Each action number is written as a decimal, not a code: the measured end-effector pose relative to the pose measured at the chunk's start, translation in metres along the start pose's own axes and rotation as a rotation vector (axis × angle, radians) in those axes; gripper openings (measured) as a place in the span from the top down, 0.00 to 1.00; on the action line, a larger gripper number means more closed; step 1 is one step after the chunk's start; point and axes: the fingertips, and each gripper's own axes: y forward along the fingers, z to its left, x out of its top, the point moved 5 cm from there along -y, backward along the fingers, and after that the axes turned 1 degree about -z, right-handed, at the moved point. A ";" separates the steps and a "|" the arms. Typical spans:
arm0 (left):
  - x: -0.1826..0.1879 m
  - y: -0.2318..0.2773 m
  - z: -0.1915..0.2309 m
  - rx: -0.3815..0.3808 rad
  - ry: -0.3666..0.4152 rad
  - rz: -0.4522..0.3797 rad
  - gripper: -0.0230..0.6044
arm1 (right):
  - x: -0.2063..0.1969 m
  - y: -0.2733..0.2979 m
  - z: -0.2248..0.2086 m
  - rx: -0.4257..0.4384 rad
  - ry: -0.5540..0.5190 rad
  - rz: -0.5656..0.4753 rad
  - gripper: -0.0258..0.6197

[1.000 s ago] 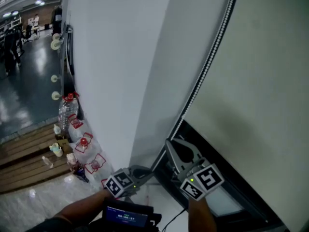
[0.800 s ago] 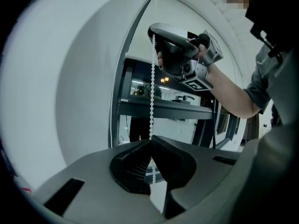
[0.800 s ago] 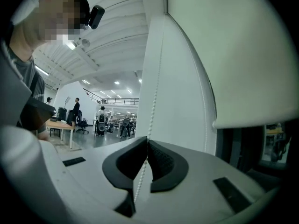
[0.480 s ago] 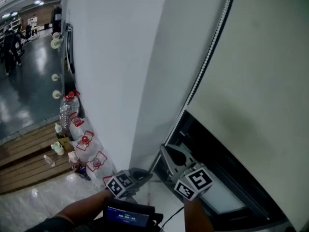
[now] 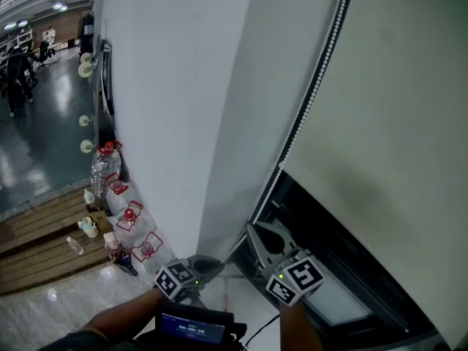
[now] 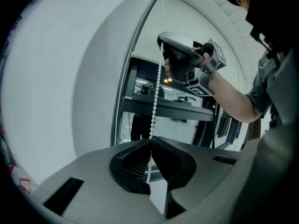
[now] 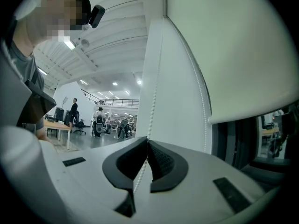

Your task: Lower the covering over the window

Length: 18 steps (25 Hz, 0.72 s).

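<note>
A cream roller blind [image 5: 380,123] hangs over most of the dark-framed window [image 5: 333,298]. Its white bead chain [image 5: 311,93] runs down the blind's left edge. In the head view my right gripper [image 5: 252,229] is at the chain's lower end and my left gripper [image 5: 213,263] is just below and to its left. The left gripper [image 6: 150,142] is shut on the bead chain [image 6: 154,101], which rises to the right gripper [image 6: 162,43] above. The right gripper [image 7: 148,141] has just been closing and its pads now pinch the chain [image 7: 153,101]. The blind's bottom bar [image 7: 252,111] shows at the right.
A white wall [image 5: 175,108] stands left of the window. Water bottles with red caps [image 5: 126,216] line its foot beside a wooden pallet [image 5: 44,240]. A small lit screen [image 5: 191,326] sits at the bottom edge. People stand far off at the upper left.
Both grippers have sunk a little along the chain, the right one slightly more. The blind's lower edge looks much the same.
</note>
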 end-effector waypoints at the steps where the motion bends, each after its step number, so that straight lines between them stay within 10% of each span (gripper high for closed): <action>1: 0.002 -0.007 0.002 0.005 -0.007 -0.004 0.96 | 0.001 -0.001 0.000 -0.002 -0.002 -0.001 0.96; 6: 0.048 -0.055 0.005 0.014 0.019 -0.108 0.89 | 0.004 -0.002 -0.002 -0.003 -0.008 0.004 0.97; 12: 0.211 -0.091 -0.033 -0.035 0.145 -0.419 0.86 | 0.004 -0.002 0.002 0.017 -0.020 -0.002 0.96; 18: 0.310 -0.080 -0.045 -0.055 0.236 -0.476 0.86 | 0.005 -0.001 0.009 0.025 -0.030 -0.004 0.96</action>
